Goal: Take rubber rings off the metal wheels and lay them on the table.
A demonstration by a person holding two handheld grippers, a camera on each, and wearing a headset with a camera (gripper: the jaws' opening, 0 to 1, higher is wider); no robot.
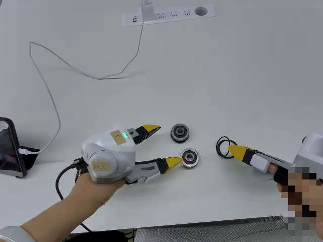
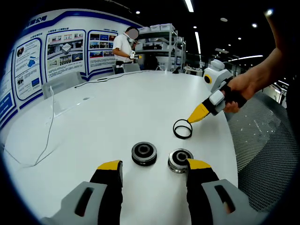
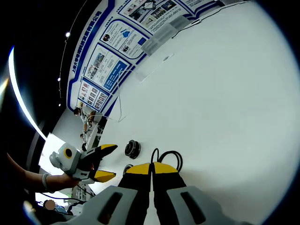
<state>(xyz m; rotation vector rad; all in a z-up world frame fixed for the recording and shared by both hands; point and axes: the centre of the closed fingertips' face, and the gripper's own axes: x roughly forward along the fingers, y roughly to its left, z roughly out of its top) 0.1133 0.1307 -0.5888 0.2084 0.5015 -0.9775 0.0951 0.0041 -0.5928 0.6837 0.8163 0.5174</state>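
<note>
White table (image 1: pixel 242 75) spreads under both my grippers. My left gripper (image 1: pixel 162 144) has its fingers released and spread wide, one tip just beside the near wheel (image 1: pixel 190 157), whose rim looks like bare metal. The far wheel (image 1: pixel 180 132) sits close behind it, dark-rimmed. My right gripper (image 1: pixel 237 150) is clenched tip to tip, touching the edge of the ring (image 1: pixel 223 146), which lies flat on the table right of the wheels; I cannot tell if rubber is pinched.
</note>
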